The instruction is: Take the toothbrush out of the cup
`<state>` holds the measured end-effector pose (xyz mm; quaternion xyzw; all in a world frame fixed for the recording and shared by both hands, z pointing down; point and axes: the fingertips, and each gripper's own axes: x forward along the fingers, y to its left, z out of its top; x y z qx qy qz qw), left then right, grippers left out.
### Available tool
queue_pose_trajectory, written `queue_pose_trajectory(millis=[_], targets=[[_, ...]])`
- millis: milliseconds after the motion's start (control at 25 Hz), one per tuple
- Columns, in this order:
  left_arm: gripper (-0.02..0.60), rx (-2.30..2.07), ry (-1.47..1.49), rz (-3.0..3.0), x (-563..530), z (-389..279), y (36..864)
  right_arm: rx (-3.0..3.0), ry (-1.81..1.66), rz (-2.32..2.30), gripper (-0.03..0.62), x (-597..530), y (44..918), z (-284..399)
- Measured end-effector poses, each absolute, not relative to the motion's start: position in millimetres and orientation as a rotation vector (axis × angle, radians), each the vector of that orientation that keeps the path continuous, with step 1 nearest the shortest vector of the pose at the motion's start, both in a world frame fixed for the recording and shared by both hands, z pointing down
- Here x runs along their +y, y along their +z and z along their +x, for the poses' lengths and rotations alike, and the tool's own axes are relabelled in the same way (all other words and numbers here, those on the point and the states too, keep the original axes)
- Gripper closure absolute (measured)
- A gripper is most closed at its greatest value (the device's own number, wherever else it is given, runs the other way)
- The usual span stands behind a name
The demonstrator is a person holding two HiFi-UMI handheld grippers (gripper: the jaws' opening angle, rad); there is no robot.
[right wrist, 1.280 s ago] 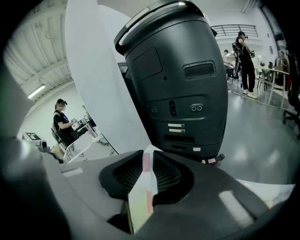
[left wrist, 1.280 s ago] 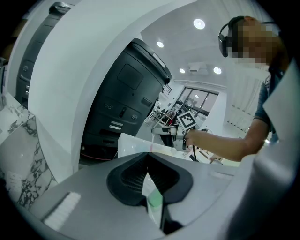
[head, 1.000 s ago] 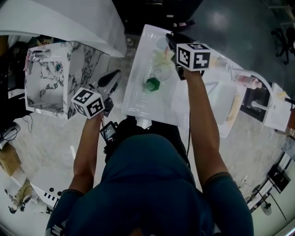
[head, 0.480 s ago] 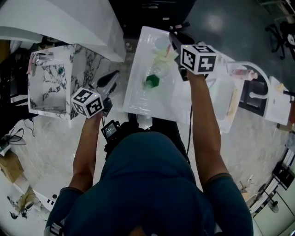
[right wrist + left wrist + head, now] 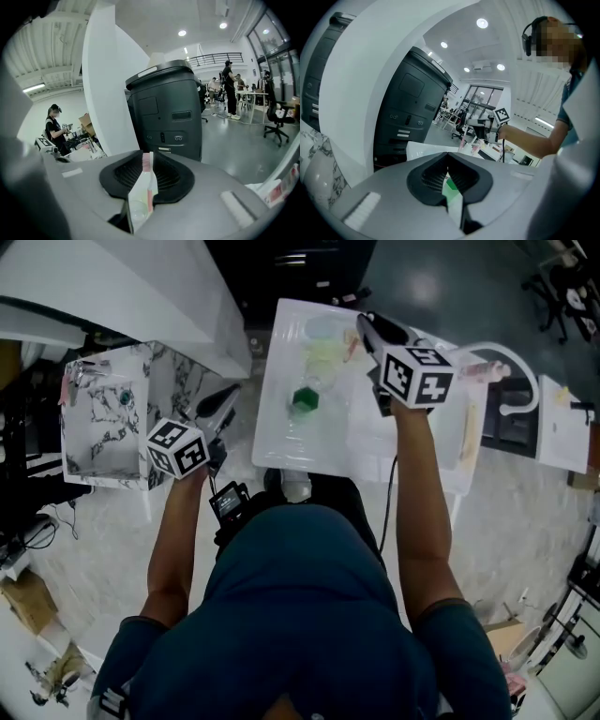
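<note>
Toothbrush [image 5: 146,173]: clamped in right gripper [image 5: 373,329], clear of cup [image 5: 305,401] (removal seemingly done); next, set-down beside cup. Left gripper [image 5: 449,161]: jaws together.

You wear a dark teal short-sleeved shirt [image 5: 309,615], with a small white marking [image 5: 112,701] on the left sleeve at seven o'clock. The left gripper [image 5: 236,390] at ten o'clock and the right gripper [image 5: 364,321] at one o'clock are grey with black ribbed pads [image 5: 168,176]. The left cube [image 5: 178,448] and right cube [image 5: 419,376] are white with black square markers. A thin dark cable [image 5: 386,493] trails from the right gripper.
</note>
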<state>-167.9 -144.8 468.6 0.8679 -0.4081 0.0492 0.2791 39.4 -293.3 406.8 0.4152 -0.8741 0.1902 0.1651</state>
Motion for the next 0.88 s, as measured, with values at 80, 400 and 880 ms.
queue_pose_trajectory(millis=[80,400,880], targets=[[0.583,-1.082,0.139,2.34,-141.2,-167.2,465.8,-2.483,0.541,1.209,0.516,-283.2,404.1,48.9],[0.584,-1.043,0.156,2.389,-132.0,-164.3,450.5,-2.455,0.521,1.302,0.513,-244.0,395.4,87.7],[0.583,-0.961,0.147,2.516,-120.4,-158.1,410.4,-2.447,0.495,1.462,0.511,-183.9,360.7,129.4]])
